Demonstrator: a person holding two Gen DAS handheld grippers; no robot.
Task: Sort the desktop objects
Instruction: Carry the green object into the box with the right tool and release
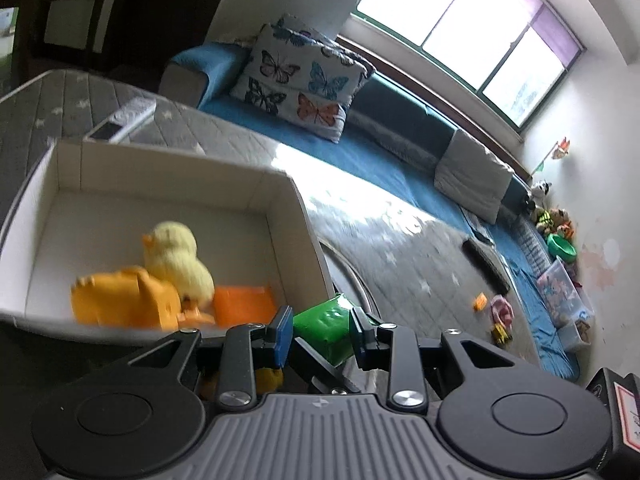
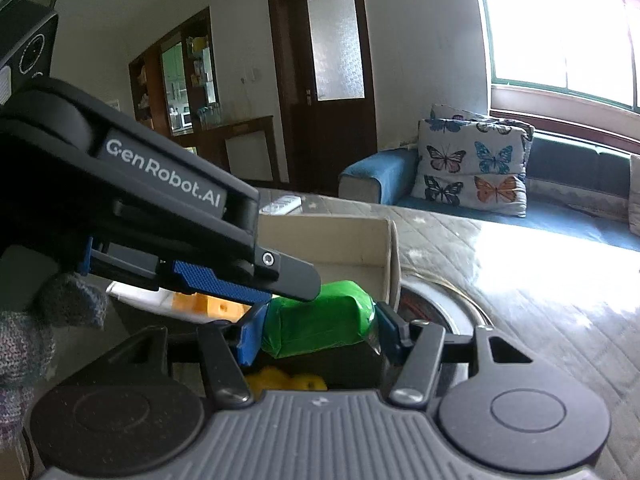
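Note:
A green wrapped block (image 2: 320, 320) sits between my right gripper's (image 2: 318, 330) blue pads (image 2: 250, 336), which are shut on it beside the white box's (image 2: 384, 248) near corner. The same green block (image 1: 326, 326) shows in the left wrist view between the pads of my left gripper (image 1: 322, 332), which stand wider than the block. The left gripper's black body (image 2: 160, 184) crosses the right wrist view, its blue pad (image 2: 212, 282) just above the block. Inside the white box (image 1: 280, 208) lie a yellow plush duck (image 1: 176, 258), an orange toy (image 1: 124, 300) and an orange block (image 1: 244, 304).
A grey quilted surface (image 1: 400, 256) carries the box, a white remote (image 1: 120, 122), a dark remote (image 1: 484, 266) and small toys (image 1: 500, 312). A round metal rim (image 2: 452, 300) lies right of the box. A blue sofa with butterfly pillows (image 1: 300, 80) stands behind.

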